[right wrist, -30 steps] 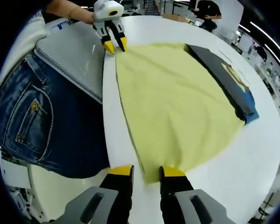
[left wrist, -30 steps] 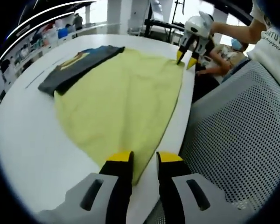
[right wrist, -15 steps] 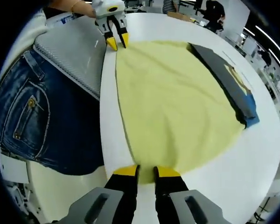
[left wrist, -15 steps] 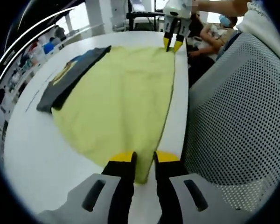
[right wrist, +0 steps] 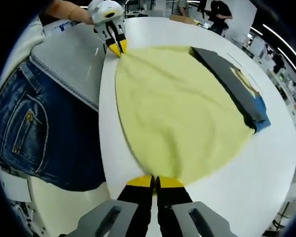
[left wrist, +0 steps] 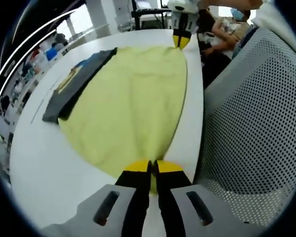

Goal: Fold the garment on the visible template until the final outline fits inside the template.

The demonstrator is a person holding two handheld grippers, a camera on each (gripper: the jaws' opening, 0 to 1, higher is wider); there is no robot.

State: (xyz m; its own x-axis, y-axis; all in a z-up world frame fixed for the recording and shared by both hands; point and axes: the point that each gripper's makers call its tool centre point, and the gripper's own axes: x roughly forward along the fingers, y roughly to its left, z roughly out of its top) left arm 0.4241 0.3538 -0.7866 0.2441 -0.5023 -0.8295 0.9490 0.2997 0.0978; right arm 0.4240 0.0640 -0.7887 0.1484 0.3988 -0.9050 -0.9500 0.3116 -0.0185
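A pale yellow garment (left wrist: 133, 94) lies spread on the white table (left wrist: 44, 163). My left gripper (left wrist: 151, 165) is shut on its near corner at the table's edge. At the far end of the same edge, my right gripper (left wrist: 180, 40) pinches the other corner. In the right gripper view the yellow garment (right wrist: 177, 113) runs away from my right gripper (right wrist: 155, 181), shut on its near corner, to the left gripper (right wrist: 117, 48), shut on the far corner. A thin dark line (left wrist: 39, 106) is marked on the table.
A folded dark garment with a yellow and blue print (left wrist: 76, 81) (right wrist: 232, 81) lies along the yellow garment's far side. A grey mesh chair back (left wrist: 251, 113) (right wrist: 69, 64) stands against the table edge. A person in jeans (right wrist: 34, 133) is beside it.
Both grippers have gone from open to shut on the yellow garment's two corners along the near edge. The cloth is now drawn taut between them.
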